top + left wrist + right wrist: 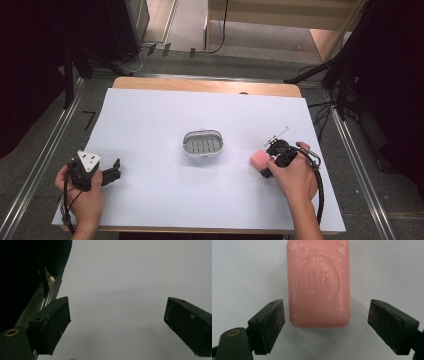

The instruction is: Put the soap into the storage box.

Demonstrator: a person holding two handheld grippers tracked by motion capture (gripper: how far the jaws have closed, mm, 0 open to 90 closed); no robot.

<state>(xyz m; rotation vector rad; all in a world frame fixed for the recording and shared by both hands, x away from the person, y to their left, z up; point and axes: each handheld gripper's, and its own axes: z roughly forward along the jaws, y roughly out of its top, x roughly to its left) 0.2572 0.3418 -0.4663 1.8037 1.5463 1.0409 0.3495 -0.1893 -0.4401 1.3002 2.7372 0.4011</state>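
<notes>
Pink soap bar [319, 283] lies flat on the white table [150, 125], right of the soap dish [202, 142]. Right gripper [325, 326] jaws apart, straddling its near end; push further in, centre, then close. Left gripper [117, 327] jaws apart, nothing between.

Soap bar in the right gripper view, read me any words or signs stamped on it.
Two embossed Chinese-style characters on the pink soap bar, inside an oval stamp: too soft to read with certainty.
A row of small Latin letters beneath them: too faint to read.
No other text is legible.
</notes>
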